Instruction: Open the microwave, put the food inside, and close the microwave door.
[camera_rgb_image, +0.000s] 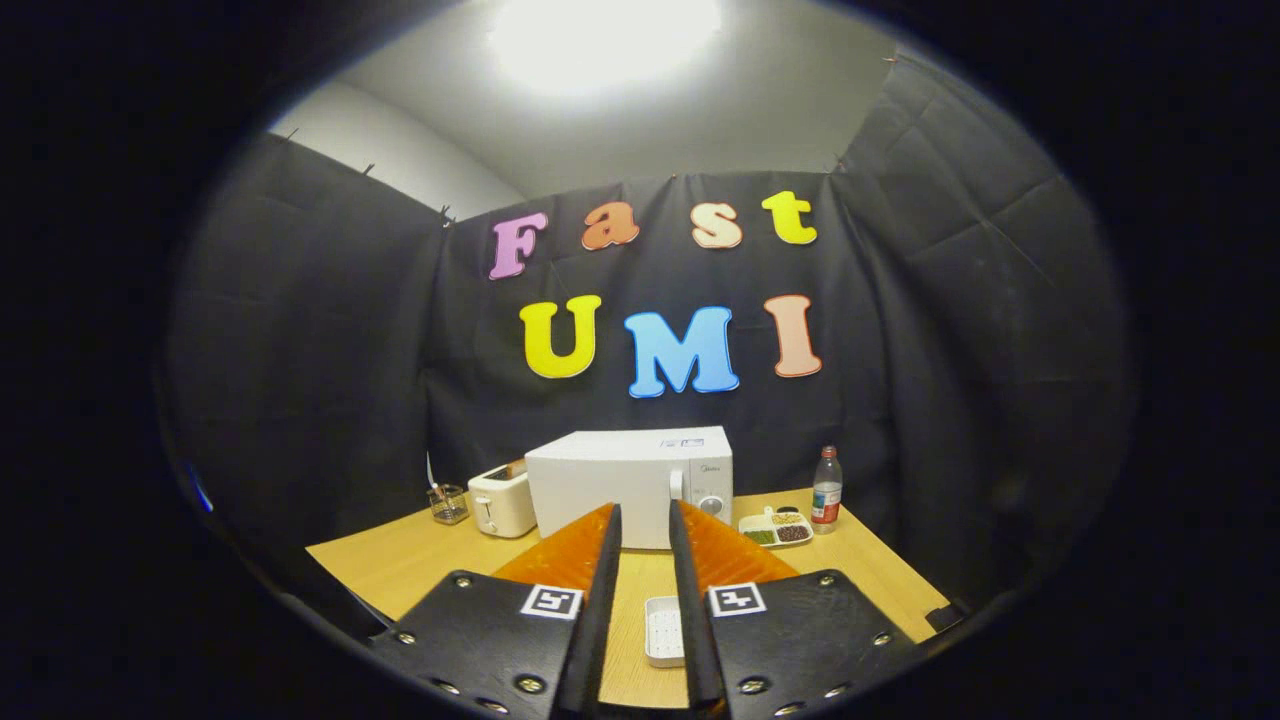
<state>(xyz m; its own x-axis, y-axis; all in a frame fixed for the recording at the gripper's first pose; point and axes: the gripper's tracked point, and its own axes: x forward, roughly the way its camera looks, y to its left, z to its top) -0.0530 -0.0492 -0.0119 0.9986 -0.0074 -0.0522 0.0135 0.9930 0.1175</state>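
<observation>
My gripper (645, 520) is released, its fingers a little apart with nothing between them. The microwave (630, 485) stands beyond them on the table (400, 565), door closed. I judge it heavy and stiff, so I would pull at the door's edge beside the knobs. The white tray (664, 630) below the fingers looks light

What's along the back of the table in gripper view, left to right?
Glass jar → toaster → microwave → divided snack tray → bottle. Gripper open, fingers apart in front of the microwave.
</observation>
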